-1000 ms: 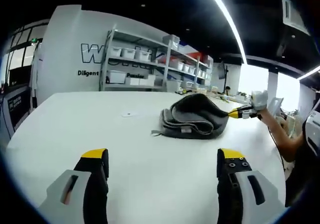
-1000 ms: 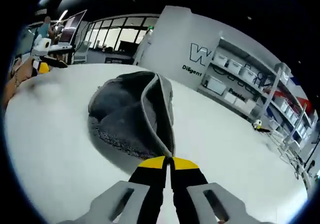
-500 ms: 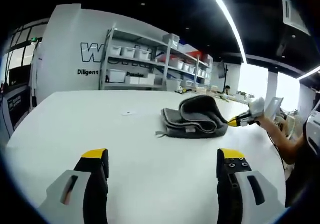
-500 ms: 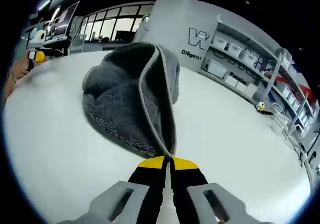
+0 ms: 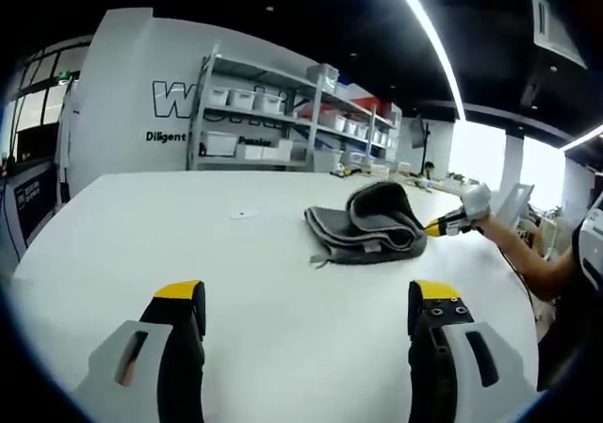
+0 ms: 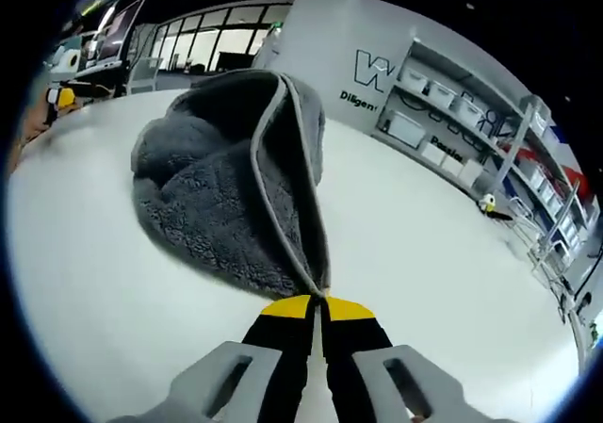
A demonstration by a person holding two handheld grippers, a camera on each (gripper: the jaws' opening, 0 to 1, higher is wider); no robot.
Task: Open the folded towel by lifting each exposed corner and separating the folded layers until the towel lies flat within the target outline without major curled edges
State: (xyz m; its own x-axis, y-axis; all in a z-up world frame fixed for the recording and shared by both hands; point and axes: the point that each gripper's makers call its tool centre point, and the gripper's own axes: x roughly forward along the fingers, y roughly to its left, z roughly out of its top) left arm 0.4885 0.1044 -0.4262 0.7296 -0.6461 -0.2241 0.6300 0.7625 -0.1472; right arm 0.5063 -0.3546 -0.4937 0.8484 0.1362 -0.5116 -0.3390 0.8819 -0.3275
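1. On the white table, the grey towel lies bunched, partly folded.
2. Your right gripper pinches the towel's corner, raised to peel layers apart.
3. Your left gripper waits released, well short of the towel.

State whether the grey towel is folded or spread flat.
Folded: the towel lies bunched in layers, one corner pinched in the right claw.

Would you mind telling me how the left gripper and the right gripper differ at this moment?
The left gripper has its jaws wide apart and holds nothing; the right gripper is pinched shut on the grey towel's corner. The left gripper hangs back from the towel over bare white table; the right one lifts a towel layer. Both have yellow tips.
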